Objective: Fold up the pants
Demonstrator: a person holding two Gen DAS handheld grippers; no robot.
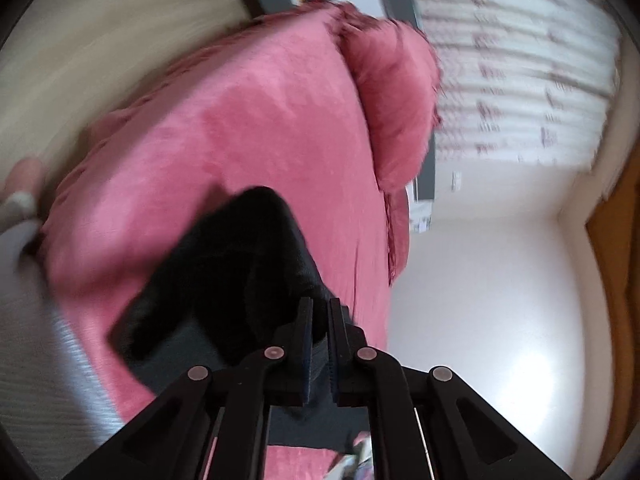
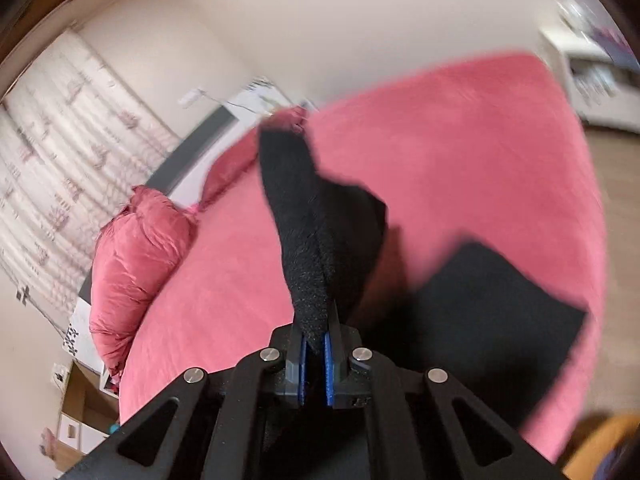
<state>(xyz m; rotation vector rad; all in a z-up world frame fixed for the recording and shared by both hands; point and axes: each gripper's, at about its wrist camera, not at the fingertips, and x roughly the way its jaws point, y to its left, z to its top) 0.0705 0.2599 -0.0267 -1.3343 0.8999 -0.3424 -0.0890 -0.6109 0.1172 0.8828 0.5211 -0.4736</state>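
Note:
The black pants (image 1: 224, 276) hang lifted above a pink bed (image 1: 240, 128). My left gripper (image 1: 320, 312) is shut on an edge of the pants, which drape away to the left. In the right wrist view my right gripper (image 2: 316, 332) is shut on a bunched edge of the pants (image 2: 304, 240) that stands up between the blue pads. Another part of the pants (image 2: 488, 312) lies flat on the pink bed (image 2: 460, 140) to the right. Both views are blurred.
A pink pillow (image 1: 396, 108) lies at the head of the bed, also seen in the right wrist view (image 2: 136, 264). A patterned curtain (image 1: 520, 72) and white wall are behind. A white shelf (image 2: 592, 80) stands beyond the bed. Wood floor (image 1: 100, 40) lies beside it.

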